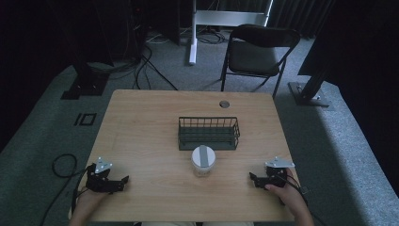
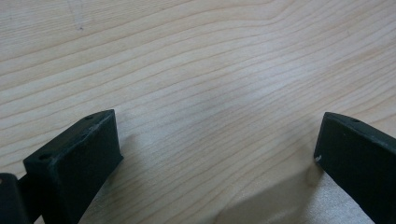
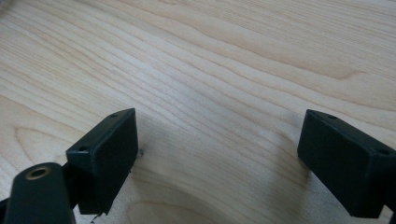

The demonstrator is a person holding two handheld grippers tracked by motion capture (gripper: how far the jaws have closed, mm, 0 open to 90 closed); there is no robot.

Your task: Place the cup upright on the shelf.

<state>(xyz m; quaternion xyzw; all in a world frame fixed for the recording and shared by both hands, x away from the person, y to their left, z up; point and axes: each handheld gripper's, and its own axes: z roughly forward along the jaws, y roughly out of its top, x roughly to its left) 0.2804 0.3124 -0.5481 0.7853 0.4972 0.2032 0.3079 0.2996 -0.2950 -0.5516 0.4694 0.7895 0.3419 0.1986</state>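
The light wooden rectangular desk [image 1: 141, 141] carries everything here. Beyond its far edge stands a black folding chair [image 1: 256, 52] on the grey carpet. Near the middle of the desk, a little toward the far edge, sits a dark green wire basket [image 1: 208, 133], oblong and open-topped. Just beside the basket's near wall stands a small clear round jar with a white lid and a grey strip across it [image 1: 203, 160]; whether it touches the basket cannot be told. The left hand-held gripper [image 1: 123, 181] rests near the desk's near left corner, well apart from the jar. In the left gripper view its black jaws are spread wide over bare wood. The right hand-held gripper [image 1: 254, 179] lies near the near right corner, pointing toward the jar, and in the right gripper view its jaws are likewise spread, with nothing between them.
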